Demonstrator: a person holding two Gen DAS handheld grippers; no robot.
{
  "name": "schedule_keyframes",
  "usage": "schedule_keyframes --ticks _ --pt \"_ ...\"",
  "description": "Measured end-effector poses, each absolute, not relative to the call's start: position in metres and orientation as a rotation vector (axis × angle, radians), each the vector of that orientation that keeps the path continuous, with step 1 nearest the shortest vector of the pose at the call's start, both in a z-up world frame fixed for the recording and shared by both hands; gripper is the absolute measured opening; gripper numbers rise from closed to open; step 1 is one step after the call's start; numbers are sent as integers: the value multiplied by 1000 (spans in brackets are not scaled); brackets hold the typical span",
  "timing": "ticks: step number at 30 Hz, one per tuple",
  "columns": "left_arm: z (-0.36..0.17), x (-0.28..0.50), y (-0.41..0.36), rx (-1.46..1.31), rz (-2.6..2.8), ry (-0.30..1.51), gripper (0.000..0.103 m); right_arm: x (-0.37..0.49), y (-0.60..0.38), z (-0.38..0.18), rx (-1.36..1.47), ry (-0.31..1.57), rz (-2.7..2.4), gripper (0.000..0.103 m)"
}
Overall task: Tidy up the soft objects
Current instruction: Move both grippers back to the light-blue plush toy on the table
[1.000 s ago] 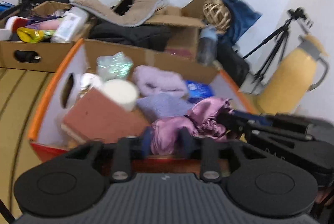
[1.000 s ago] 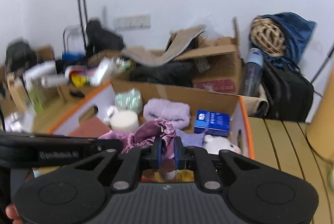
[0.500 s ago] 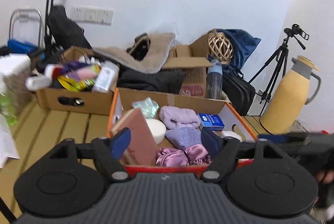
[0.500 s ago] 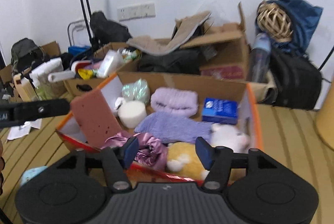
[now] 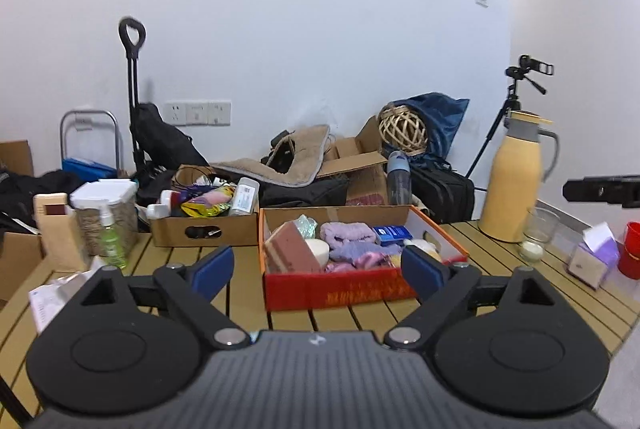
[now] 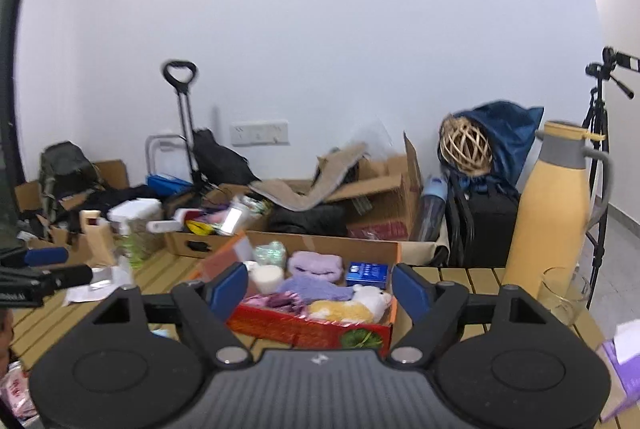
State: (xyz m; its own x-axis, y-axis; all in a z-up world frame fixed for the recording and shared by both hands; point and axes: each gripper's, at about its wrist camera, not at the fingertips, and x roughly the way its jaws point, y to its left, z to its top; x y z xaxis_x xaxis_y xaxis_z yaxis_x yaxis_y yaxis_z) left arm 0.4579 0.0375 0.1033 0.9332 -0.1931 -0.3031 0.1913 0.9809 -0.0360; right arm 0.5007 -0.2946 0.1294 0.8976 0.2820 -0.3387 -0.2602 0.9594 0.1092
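Note:
A red-fronted cardboard box [image 5: 340,293] on the slatted table holds soft things: a pink satin cloth [image 5: 368,261], a lilac towel [image 5: 346,231], a brown sponge block [image 5: 290,249] and a yellow-and-white plush toy [image 6: 352,305]. My left gripper [image 5: 318,271] hangs well back from the box. Its jaws are opening, with nothing between them. My right gripper [image 6: 320,289] is likewise drawn back, its jaws opening and empty. The satin cloth [image 6: 280,299] lies loose at the box's front. Each gripper shows at the edge of the other's view.
A yellow thermos jug [image 5: 516,185], a glass [image 5: 540,225], a purple tissue box [image 5: 592,257] and a red cup [image 5: 630,249] stand to the right. To the left are a brown box of bottles [image 5: 204,229], a green spray bottle [image 5: 110,241] and papers [image 5: 52,293].
Both grippers let go of the pink satin cloth, which now lies in the box. Both drew back and up from the box while their jaws spread wide.

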Motion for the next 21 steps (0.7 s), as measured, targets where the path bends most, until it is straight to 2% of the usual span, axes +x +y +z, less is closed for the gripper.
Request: schedule_keyframes --ticks 7,13,17,21 --pt "86 338 53 -1 -187 239 100 384 -279 116 35 270 333 85" --pt "66 245 68 -8 -169 212 103 291 -261 86 20 282 352 88" --pt "53 217 78 -11 -169 212 103 243 -250 65 15 293 361 89" --pt "45 228 90 -33 -133 248 103 231 -246 55 37 324 405 89"
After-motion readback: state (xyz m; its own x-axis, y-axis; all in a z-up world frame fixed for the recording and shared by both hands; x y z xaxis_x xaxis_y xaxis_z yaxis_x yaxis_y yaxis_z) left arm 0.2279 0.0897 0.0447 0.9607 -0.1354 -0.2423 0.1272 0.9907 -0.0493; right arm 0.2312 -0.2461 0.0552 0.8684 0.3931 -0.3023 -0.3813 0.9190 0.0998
